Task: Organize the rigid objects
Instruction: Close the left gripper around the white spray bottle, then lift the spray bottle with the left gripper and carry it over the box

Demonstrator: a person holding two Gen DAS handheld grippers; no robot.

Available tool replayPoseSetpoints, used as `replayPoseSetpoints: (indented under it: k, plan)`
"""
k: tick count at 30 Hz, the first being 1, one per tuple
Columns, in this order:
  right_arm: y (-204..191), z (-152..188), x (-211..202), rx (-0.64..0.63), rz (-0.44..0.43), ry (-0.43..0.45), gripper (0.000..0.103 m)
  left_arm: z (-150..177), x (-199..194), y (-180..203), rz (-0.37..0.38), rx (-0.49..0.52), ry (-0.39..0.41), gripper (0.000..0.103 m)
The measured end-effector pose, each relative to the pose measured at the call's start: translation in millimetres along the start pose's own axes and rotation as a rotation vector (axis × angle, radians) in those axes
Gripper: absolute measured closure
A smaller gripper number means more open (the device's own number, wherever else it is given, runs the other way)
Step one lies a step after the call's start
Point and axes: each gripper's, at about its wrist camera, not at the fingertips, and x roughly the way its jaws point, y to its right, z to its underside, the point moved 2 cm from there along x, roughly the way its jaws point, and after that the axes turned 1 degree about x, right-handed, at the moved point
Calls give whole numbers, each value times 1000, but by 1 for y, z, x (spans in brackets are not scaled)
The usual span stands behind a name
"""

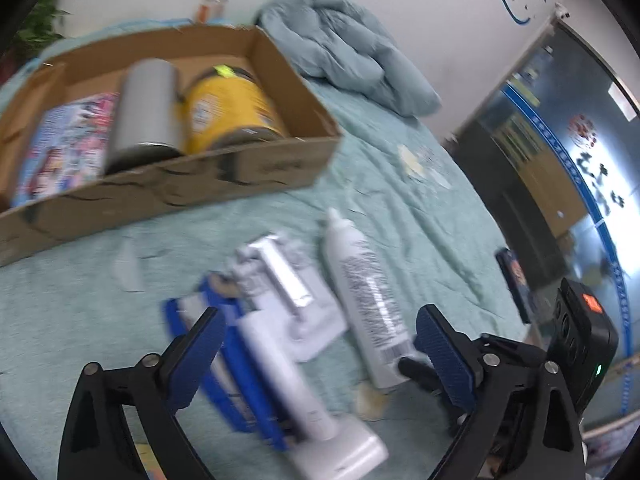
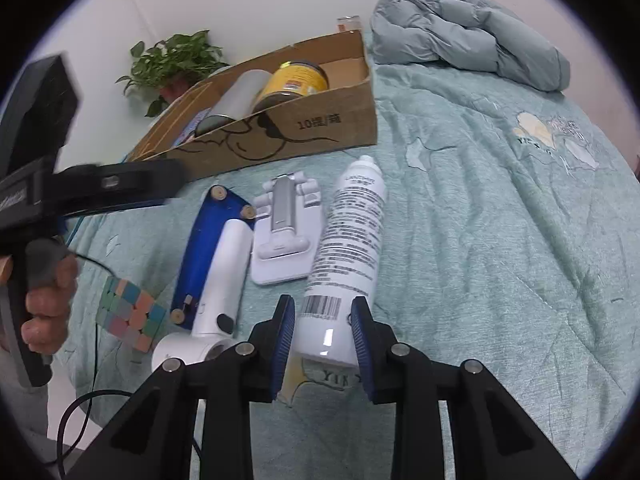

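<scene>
Right wrist view: right gripper (image 2: 323,332) has its blue pads pinching the base end of the tall white spray can with black print and a barcode (image 2: 348,248), which lies flat on the bed, nozzle end pointing toward the open brown cardboard box (image 2: 320,128). Grip sits very low on the can, so I'd expect the long free end to droop or swing on lift; the round glossy wall could also roll or slide out between the pads.

Left gripper (image 1: 316,354) hangs spread wide, holding nothing, over the white handheld device (image 1: 288,384) lying on the flat blue plastic piece (image 1: 236,364). It is close beside the can, so the two tools could bump if both move at once. White folding stand with a silver arm (image 2: 282,236) lies just beside the can and may get nudged.

Box already holds a yellow tin (image 2: 294,82), a grey cylinder (image 2: 236,98) and a colourful flat pack (image 1: 68,140); free room looks tight, the can may catch on the rim.

Surface is a soft teal quilted bedspread (image 2: 480,240), uneven footing. Crumpled grey-blue duvet (image 2: 468,28) at the far end, pastel cube puzzle (image 2: 130,312) near the bed edge, potted green plant (image 2: 172,60) against a white wall.
</scene>
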Motion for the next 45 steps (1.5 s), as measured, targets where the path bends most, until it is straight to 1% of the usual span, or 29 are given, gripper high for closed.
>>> replayPoseSetpoints:
  k: [2,3,4,5,7,9,11,12,13,15,16,17,19,21,22,25,29,32,36,40,42,45]
  plan:
    - [-3,1,3,-28,35,-10,74,-8,16,15,52,14,-38,13]
    - [-1,1,5,-23,43,-17,71,-10,23,21,66,19,-52,14]
    - [1,1,7,-8,40,-22,70,-13,29,25,77,22,-68,17]
    - [6,0,9,23,26,-24,68,-16,36,29,84,25,-84,18]
    - [11,-1,12,53,23,-31,67,-22,52,36,91,37,-127,18]
    - [12,-1,17,67,14,-41,63,-28,65,41,95,39,-154,18]
    - [9,-2,20,58,25,-46,61,-35,78,47,106,51,-181,26]
    - [7,-2,22,52,31,-46,61,-38,85,51,106,61,-197,28]
    - [7,-3,22,49,35,-44,61,-40,92,53,91,67,-212,29]
    - [7,-4,23,46,42,-39,61,-42,104,52,5,81,-233,32]
    - [6,-4,23,42,45,-36,61,-41,109,49,-18,76,-253,35]
    - [5,-4,23,36,49,-31,61,-41,114,45,-31,60,-269,41]
    - [3,-2,23,22,61,-20,61,-41,121,37,-38,31,-292,47]
    - [-1,-1,25,2,75,-11,60,-41,121,34,-33,24,-290,49]
    - [-2,-1,26,-2,77,-10,60,-42,122,32,-42,26,-291,55]
    - [-2,-1,27,-14,75,-7,59,-43,121,25,-30,15,-289,54]
    - [4,-2,31,1,38,-6,58,-45,124,26,-22,19,-280,55]
    - [1,-5,32,-3,49,-11,58,-47,123,24,-28,4,-277,56]
    - [3,-12,34,26,59,-18,59,-52,110,25,-2,-8,-222,58]
    - [0,-10,25,43,61,18,60,-56,86,34,0,37,-162,60]
    - [-1,-14,20,49,55,33,61,-60,72,38,-9,53,-120,60]
    - [-6,-23,15,28,47,60,61,-69,53,36,-1,34,-64,61]
